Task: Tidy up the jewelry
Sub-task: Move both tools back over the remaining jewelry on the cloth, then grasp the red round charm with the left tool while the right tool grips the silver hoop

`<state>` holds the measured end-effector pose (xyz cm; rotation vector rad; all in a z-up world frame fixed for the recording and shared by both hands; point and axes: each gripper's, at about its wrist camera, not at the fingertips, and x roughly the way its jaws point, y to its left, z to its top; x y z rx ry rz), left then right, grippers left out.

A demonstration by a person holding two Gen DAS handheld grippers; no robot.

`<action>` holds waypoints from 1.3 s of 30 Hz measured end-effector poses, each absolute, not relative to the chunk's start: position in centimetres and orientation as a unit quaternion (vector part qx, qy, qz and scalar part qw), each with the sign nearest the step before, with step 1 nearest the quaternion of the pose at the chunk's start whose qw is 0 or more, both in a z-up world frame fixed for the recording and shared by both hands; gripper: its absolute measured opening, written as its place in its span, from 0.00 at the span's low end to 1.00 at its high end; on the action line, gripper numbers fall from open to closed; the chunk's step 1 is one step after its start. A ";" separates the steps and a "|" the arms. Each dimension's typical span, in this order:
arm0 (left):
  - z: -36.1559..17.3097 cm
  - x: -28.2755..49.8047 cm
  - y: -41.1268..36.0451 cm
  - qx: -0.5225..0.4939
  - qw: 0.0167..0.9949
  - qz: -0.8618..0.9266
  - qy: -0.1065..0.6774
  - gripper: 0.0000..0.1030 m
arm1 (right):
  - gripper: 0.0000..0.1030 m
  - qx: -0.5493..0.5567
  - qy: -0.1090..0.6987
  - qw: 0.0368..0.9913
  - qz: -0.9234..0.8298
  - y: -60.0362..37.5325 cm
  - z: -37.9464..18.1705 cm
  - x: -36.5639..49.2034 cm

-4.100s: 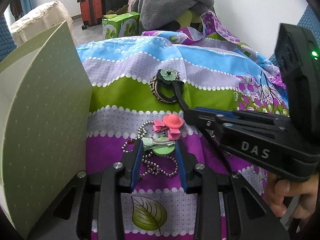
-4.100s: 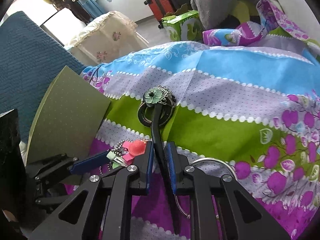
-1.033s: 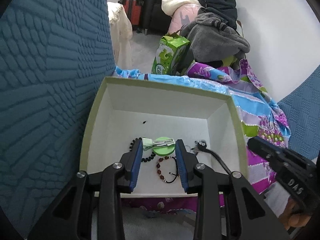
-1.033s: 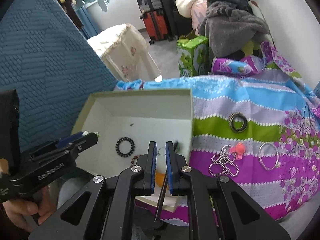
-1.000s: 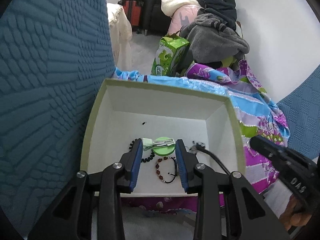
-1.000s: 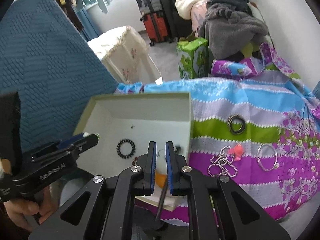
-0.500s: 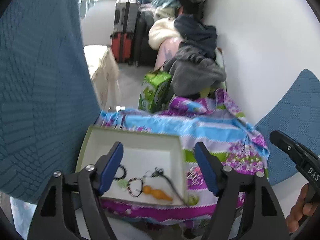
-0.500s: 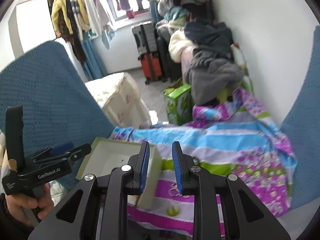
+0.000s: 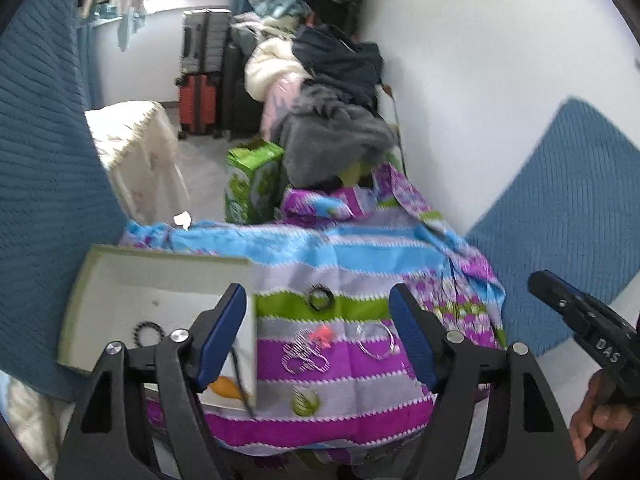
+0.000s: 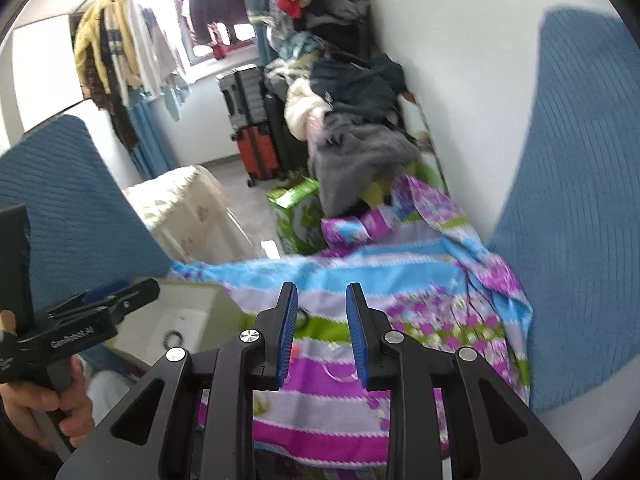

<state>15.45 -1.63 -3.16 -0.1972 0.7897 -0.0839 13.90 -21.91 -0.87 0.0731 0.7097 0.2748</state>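
Note:
My left gripper (image 9: 320,332) is open wide and empty, held high above the striped cloth (image 9: 360,256). The green-rimmed white box (image 9: 120,284) sits at the cloth's left and holds a black beaded ring (image 9: 148,330). On the cloth lie a dark ring (image 9: 319,298), a pink clip (image 9: 322,336), a ball chain (image 9: 304,356) and a silver bangle (image 9: 376,340). My right gripper (image 10: 322,336) is open and empty, also high above the cloth (image 10: 400,280). The box also shows in the right wrist view (image 10: 180,316).
Blue cushions stand at the left (image 9: 44,200) and right (image 9: 568,208). A green carton (image 9: 250,176), a grey clothes pile (image 9: 336,144) and suitcases (image 9: 200,80) lie beyond the cloth. A white wall (image 9: 480,80) is on the right.
Both grippers let go of their items in the box, opened and pulled back and up. The left jaws now stand wide apart. The view has shifted right over the cloth.

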 end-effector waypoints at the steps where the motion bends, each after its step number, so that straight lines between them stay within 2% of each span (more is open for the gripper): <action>1: -3.7 15.4 -2.2 -0.093 0.916 -0.043 0.387 0.70 | 0.23 0.037 0.352 0.926 0.130 -22.5 -2.4 13.9; 10: -10.4 16.3 -6.4 -0.067 0.895 -0.059 0.437 0.50 | 0.23 0.043 0.413 0.899 0.141 -24.1 -11.8 15.3; 12: -11.7 16.7 -6.7 -0.063 0.890 -0.058 0.448 0.44 | 0.23 0.034 0.422 0.894 0.146 -23.9 -13.4 15.7; 15: -13.8 17.7 -7.2 -0.061 0.881 -0.056 0.466 0.39 | 0.24 0.025 0.445 0.882 0.153 -23.5 -16.1 16.6; 18: -15.2 18.4 -7.7 -0.053 0.877 -0.054 0.474 0.38 | 0.30 0.012 0.457 0.875 0.161 -23.1 -18.0 17.3; 20: -16.1 19.1 -8.0 -0.045 0.875 -0.055 0.478 0.35 | 0.48 0.008 0.461 0.872 0.164 -22.8 -19.0 17.6; 21: -16.5 19.4 -8.0 -0.043 0.874 -0.052 0.481 0.35 | 0.49 0.008 0.462 0.871 0.168 -22.8 -19.4 17.8; 30: -20.2 22.1 -7.7 -0.059 0.859 -0.037 0.508 0.34 | 0.50 -0.019 0.481 0.852 0.209 -20.6 -22.7 19.4; 39: -21.6 23.5 -7.2 -0.063 0.854 -0.036 0.515 0.34 | 0.55 -0.044 0.471 0.858 0.200 -19.5 -23.8 21.2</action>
